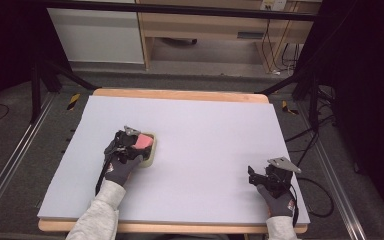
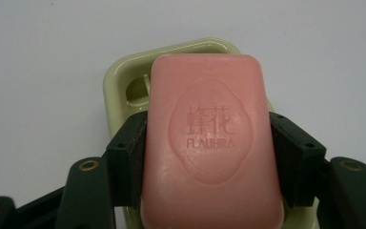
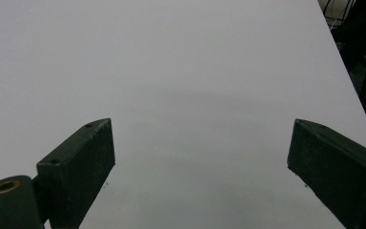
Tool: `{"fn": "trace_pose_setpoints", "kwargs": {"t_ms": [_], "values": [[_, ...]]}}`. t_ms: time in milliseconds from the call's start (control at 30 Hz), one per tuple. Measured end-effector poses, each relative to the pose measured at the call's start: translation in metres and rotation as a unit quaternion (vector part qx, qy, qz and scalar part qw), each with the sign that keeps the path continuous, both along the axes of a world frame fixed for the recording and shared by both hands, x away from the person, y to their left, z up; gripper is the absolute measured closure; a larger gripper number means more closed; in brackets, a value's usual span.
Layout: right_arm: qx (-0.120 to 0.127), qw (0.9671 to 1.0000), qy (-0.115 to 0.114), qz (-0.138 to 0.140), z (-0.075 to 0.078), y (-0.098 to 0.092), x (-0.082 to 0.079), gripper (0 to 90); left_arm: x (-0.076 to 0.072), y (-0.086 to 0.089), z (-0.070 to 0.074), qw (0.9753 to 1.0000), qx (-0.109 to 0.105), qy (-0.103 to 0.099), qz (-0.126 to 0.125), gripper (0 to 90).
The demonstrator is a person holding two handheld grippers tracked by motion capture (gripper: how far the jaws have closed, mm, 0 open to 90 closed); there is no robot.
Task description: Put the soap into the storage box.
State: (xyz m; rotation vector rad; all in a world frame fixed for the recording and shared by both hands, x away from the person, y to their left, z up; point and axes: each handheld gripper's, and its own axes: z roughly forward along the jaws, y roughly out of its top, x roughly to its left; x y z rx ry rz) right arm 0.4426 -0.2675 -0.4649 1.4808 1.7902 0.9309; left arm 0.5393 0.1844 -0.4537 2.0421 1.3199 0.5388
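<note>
A pink bar of soap stamped FLAUHRA sits between the jaws of my left gripper, which is shut on its long sides. Under it lies a pale green soap dish, whose far rim and one corner show past the bar. From the high view the left gripper holds the pink soap over the dish at the table's left middle. My right gripper rests near the front right of the table; its jaws stand wide apart over bare table surface, so the right gripper is open and holds nothing.
The table carries a pale lilac mat on a wooden top. Its right edge drops off to cables and dark floor. Beyond the far edge stand black frame legs and a wooden cabinet.
</note>
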Motion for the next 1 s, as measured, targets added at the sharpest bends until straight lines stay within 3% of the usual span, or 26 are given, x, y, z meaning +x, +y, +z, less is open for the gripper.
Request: {"fn": "trace_pose_setpoints", "kwargs": {"t_ms": [433, 700, 1000], "values": [[-0.002, 1.0000, -0.002, 0.001, 0.000, 0.000, 0.000, 8.5, -0.002, 0.001, -0.002, 1.0000, -0.008, 0.003, 0.005, 36.9], [-0.002, 1.0000, -0.002, 0.000, 0.000, 0.001, -0.001, 8.3, -0.007, 0.007, 0.008, 0.9995, -0.028, -0.014, 0.005, 29.5], [-0.001, 1.0000, -0.003, -0.002, 0.000, 0.000, -0.001, 8.0, -0.016, 0.009, 0.016, 0.9990, -0.032, -0.030, -0.011, 23.7]]}}
